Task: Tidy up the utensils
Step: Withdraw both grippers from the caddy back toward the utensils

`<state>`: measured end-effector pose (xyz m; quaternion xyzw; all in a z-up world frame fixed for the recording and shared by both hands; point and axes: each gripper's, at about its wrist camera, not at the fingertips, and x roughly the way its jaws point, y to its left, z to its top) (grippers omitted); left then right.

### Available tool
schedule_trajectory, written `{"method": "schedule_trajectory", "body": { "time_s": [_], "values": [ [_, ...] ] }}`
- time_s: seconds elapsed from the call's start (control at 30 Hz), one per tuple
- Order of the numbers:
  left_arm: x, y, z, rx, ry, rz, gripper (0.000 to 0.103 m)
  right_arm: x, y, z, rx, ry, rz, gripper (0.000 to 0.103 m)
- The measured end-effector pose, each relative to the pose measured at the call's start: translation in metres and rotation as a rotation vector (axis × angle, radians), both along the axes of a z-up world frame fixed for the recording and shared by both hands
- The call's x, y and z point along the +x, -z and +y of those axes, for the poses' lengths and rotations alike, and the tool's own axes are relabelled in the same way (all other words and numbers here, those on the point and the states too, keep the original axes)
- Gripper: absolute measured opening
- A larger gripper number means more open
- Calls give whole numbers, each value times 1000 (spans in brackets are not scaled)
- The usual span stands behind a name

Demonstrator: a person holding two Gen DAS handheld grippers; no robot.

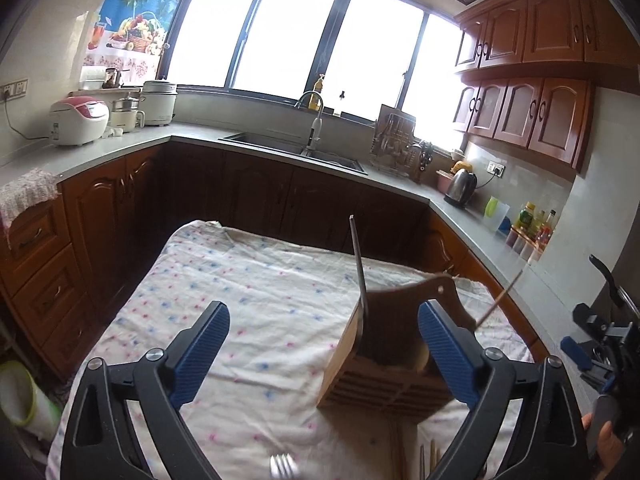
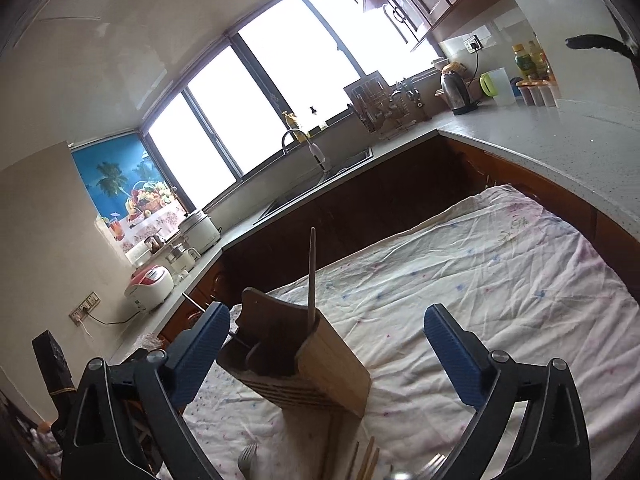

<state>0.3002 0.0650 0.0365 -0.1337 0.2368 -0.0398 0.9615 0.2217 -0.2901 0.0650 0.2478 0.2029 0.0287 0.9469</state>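
A slatted wooden utensil holder (image 1: 384, 364) with one dark utensil handle (image 1: 357, 264) sticking up stands on the cloth-covered worktop (image 1: 248, 288) ahead of the wide, empty left gripper (image 1: 324, 356) and right gripper (image 2: 326, 356), while only the left view shows a fork (image 1: 283, 466) clearly.

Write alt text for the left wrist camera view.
The left gripper is open, its blue-padded fingers empty, above a wooden utensil holder on a floral-cloth table. A dark utensil handle and a thin wooden stick stand in it; a silver fork lies nearby.
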Motion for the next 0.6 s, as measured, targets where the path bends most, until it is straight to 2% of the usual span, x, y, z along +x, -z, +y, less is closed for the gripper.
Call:
{"method": "schedule_trajectory", "body": {
  "time_s": [0.33,0.6],
  "values": [
    [-83,0,6,-13,57,40,100,-89,-2,-4,-74,44,17,100],
    [-128,6,6,-40,102,82,100,-138,27,-4,-112,90,99,100]
  ]
}}
